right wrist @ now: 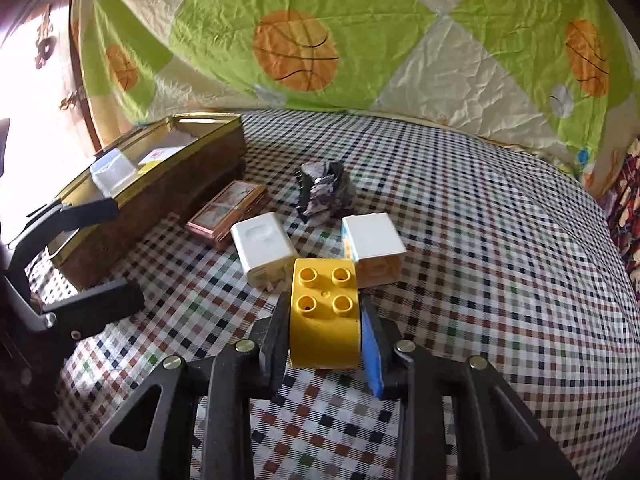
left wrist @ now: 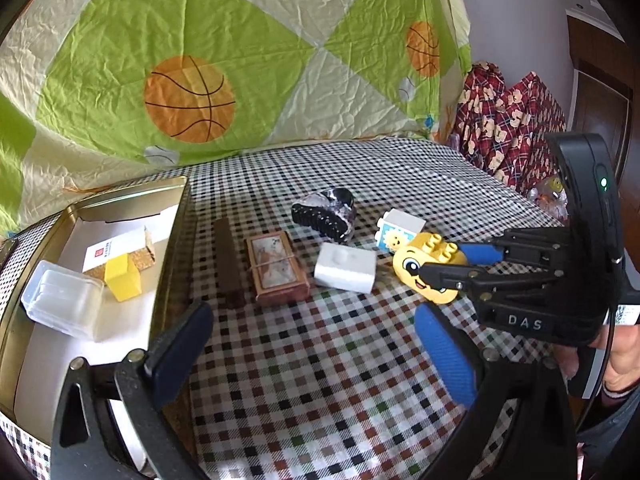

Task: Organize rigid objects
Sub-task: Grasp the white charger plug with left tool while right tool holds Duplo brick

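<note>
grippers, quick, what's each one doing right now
Left gripper: open, holding nothing.
Right gripper: closed on the yellow toy brick.

White letters reading "DAS" are showing on the black body of the right gripper (left wrist: 444, 266). A card (left wrist: 100, 254) in the tin (left wrist: 132, 196) is bearing print too small to read.

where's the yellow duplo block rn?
Clamped in the right gripper, yellow duplo block sits low-center in the right wrist view, just before the two white blocks.
</note>
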Demonstrator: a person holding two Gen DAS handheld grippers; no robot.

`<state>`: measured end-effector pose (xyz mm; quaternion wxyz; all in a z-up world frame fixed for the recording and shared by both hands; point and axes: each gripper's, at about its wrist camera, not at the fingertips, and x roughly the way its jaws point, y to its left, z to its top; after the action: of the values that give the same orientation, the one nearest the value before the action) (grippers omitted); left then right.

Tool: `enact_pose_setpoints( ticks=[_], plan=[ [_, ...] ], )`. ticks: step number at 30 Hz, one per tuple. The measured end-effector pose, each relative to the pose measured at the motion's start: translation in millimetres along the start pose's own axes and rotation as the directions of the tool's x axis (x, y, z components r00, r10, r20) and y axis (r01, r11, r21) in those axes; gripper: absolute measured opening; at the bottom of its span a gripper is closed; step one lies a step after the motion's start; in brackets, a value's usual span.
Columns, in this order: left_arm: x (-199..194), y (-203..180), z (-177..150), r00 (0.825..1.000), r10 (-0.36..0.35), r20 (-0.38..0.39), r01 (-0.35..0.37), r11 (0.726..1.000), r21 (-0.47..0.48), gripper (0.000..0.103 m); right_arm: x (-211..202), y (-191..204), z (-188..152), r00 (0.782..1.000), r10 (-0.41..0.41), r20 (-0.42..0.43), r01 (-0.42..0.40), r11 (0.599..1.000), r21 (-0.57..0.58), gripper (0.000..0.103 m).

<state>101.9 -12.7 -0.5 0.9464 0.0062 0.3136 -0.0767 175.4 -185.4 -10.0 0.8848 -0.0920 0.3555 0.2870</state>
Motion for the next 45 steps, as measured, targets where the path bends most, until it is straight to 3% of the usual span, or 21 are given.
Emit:
enact_pose_setpoints(
  ticks=[11, 18, 23, 32, 37, 41, 45],
  plan=[
    [39, -26, 19, 0.996, -0.037, -0.082, 0.042, 0.997, 0.061, 0.093, -10, -24, 8, 0.997, -0.037, 0.064, 0.031, 0.996, 0.089, 0.034],
    [71, -32, 32, 0.985, -0.062, -0.162, 0.074, 0.995, 0.070, 0.072, -9, -29, 10, 0.995, -0.058, 0.082, 0.048, 0.991, 0.126, 0.034],
    [76, -38, 34, 0.985, -0.040, -0.169, 0.058, 0.993, 0.104, 0.076, -8, -27, 11, 0.993, -0.077, 0.091, 0.066, 0.991, 0.120, 0.034],
    [83, -28, 37, 0.982, -0.039, -0.184, 0.049, 0.997, 0.052, 0.078, -8, -31, 10, 0.993, -0.074, 0.094, 0.061, 0.989, 0.137, 0.034],
    [97, -38, 35, 0.966, -0.033, -0.256, 0.061, 0.993, 0.101, 0.083, -6, -32, 10, 0.994, -0.070, 0.086, 0.057, 0.988, 0.140, 0.034],
    [94, -40, 34, 0.966, -0.052, -0.253, 0.081, 0.991, 0.107, 0.068, -6, -32, 10, 0.994, -0.068, 0.086, 0.056, 0.988, 0.143, 0.034],
    [92, -37, 32, 0.964, -0.068, -0.258, 0.093, 0.992, 0.085, 0.067, -5, -33, 9, 0.994, -0.067, 0.087, 0.054, 0.988, 0.147, 0.034]
  ],
)
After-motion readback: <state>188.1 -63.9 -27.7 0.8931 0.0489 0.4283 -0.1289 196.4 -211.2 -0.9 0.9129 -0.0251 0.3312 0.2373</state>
